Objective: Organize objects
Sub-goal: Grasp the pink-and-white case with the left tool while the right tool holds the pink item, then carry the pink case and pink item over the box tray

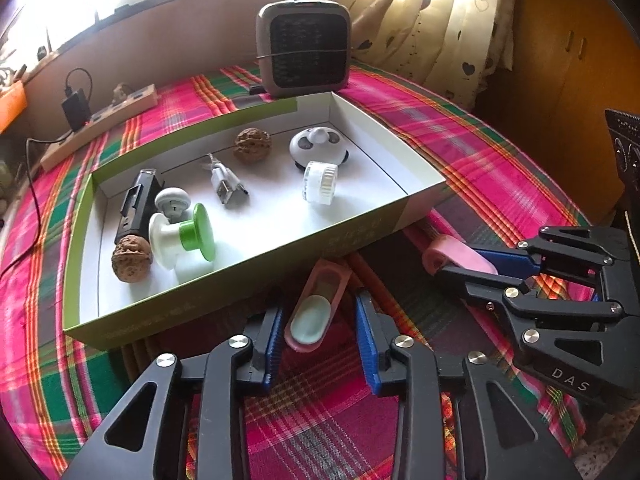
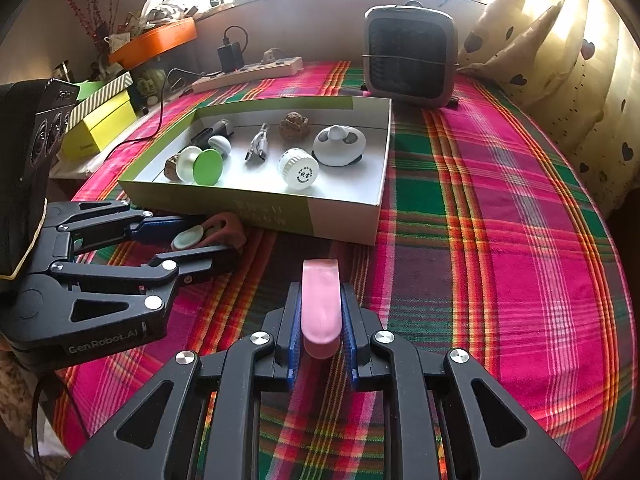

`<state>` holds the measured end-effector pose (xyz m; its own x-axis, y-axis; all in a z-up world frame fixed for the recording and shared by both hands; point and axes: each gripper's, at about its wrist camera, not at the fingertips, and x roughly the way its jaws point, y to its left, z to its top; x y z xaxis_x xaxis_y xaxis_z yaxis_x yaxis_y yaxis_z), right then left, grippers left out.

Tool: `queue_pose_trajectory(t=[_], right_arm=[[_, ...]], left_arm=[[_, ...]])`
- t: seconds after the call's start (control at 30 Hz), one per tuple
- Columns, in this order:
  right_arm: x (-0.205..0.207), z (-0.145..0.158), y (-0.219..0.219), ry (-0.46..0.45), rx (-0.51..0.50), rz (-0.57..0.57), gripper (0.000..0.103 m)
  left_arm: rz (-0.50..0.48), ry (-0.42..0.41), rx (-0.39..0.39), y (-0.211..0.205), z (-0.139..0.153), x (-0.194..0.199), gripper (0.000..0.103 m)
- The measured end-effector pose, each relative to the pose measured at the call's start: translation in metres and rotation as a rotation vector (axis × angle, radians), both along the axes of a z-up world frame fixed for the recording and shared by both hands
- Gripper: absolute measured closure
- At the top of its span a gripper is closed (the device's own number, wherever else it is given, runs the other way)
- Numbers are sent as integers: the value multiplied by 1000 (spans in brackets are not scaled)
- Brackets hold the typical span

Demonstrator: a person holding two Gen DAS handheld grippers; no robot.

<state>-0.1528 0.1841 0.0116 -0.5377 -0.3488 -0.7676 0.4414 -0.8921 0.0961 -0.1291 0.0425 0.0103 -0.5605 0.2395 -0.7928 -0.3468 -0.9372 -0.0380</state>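
I'm looking at a lived-in home room. A bright pink, green and orange plaid cloth (image 2: 500,208) covers the counter. At the right of the frame hang cream curtains printed with dark hearts (image 2: 560,60), sunlit from the window along the top. A small grey-brown space heater (image 2: 410,56) stands at upper centre, a beige power strip with a black charger (image 2: 248,70) to its left, and a cluttered orange tray (image 2: 156,40) at upper left.

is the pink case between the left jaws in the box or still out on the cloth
Out. The pink case lies on the plaid tablecloth just in front of the green box's near wall, between the left gripper's open jaws.
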Motion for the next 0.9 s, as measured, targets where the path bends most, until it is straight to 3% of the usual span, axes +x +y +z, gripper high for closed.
queue_pose_trajectory(t=[0.47, 0.9], right_arm=[[0, 0, 0, 1, -1, 5, 84], [0, 0, -1, 2, 4, 5, 84]], left_arm=[[32, 9, -18, 1, 0, 3, 87], [36, 12, -13, 1, 0, 5, 87]])
